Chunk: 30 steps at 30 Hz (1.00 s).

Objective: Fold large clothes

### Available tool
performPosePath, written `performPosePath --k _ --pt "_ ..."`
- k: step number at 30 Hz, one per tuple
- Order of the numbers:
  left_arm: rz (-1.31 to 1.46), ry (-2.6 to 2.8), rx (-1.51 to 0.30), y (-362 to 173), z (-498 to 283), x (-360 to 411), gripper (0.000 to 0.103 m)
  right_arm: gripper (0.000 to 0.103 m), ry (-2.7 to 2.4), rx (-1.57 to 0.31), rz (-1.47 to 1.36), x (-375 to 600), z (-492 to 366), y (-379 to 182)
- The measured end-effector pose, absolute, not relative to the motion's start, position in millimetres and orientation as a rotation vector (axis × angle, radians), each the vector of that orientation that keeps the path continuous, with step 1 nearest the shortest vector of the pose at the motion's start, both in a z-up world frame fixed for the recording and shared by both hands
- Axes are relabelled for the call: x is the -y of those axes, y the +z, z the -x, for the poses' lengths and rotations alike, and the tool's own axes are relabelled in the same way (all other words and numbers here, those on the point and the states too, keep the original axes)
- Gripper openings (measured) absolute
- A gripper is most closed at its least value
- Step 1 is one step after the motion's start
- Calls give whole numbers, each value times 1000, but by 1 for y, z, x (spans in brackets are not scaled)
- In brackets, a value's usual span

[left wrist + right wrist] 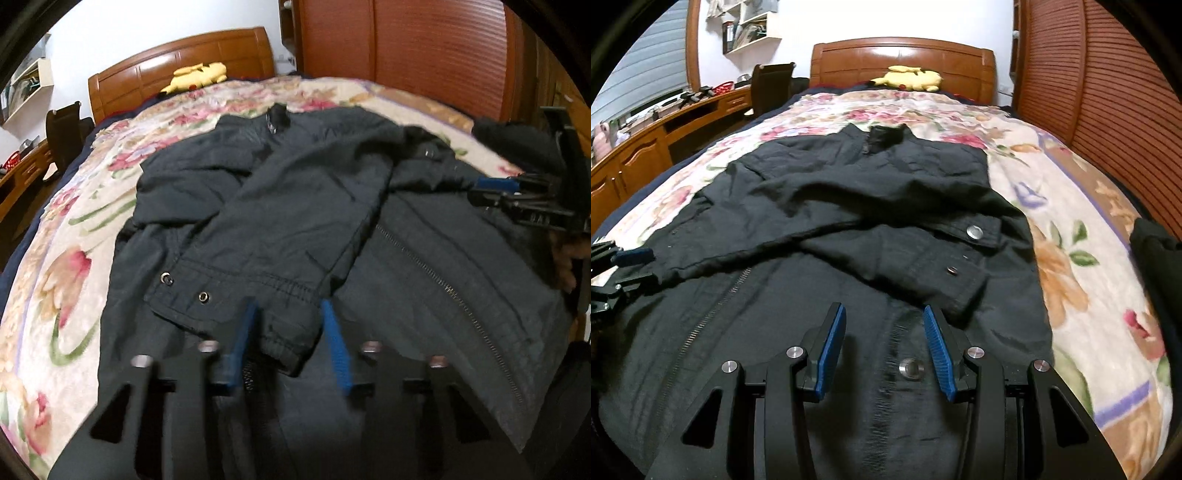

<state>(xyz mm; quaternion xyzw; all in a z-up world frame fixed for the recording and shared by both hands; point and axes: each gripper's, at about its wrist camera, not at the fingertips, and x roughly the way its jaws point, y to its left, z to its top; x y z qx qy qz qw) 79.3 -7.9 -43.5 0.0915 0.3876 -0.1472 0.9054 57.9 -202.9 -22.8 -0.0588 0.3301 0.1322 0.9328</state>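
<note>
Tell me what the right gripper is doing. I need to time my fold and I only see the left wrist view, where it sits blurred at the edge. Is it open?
Observer: Open. The right gripper has its blue pads apart, with nothing pinched between them.
Operator: What lies under it?
Observer: The lower front of the black zip-front jacket. A round metal snap shows between the jaws.
Operator: Is the sleeve on that side folded in?
Observer: Yes. Its cuff lies across the jacket front, and a silver button sits just beyond it.
</note>
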Motion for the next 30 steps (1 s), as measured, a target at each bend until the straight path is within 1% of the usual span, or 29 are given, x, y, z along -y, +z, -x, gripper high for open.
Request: performPosePath --k 1,2,6,13,15,16,17,18,20,22,24,25,26,27,29,30 --pt "-188 -310 -805 -44 -81 8 12 46 269 -683 111 204 -61 -25" --pt "-197 -305 -803 -44 -82 7 2 46 273 -691 93 206 -64 -28" --pt "-225 -201 -728 -29 -79 -7 0 46 282 -698 61 211 -66 -32" --pt "-91 -139 -688 -17 -70 -50 1 46 277 -675 67 212 -60 -35" --pt "-67 -145 -698 -19 -68 -50 7 46 278 -677 68 213 -60 -37" --pt "-68 -150 -703 -21 -67 -46 23 46 278 -677 69 212 -60 -37" --pt "-71 -163 -707 -24 -66 -43 42 46 278 -677 71 212 -59 -37" --pt "-70 -185 -710 -25 -65 -39 48 46 279 -676 73 212 -59 -37" --pt "-66 -228 -726 -28 -66 -28 68 46 278 -675 76 212 -58 -38" --pt "-70 -250 -734 -30 -65 -19 73 46 277 -672 76 213 -58 -38" --pt "-97 -261 -760 -35 -68 -6 73 46 277 -673 76 213 -58 -39" --pt "-117 -260 -778 -38 -71 -1 71 46 276 -675 78 213 -58 -39" --pt "-154 -258 -804 -44 -74 6 60 46 274 -675 80 213 -59 -39" --pt "-183 -254 -822 -48 -76 10 53 46 272 -674 82 213 -59 -39" --pt "-199 -255 -858 -55 -80 11 22 46 267 -673 87 213 -59 -39" --pt "-190 -269 -859 -55 -80 9 16 46 267 -674 88 213 -59 -39"
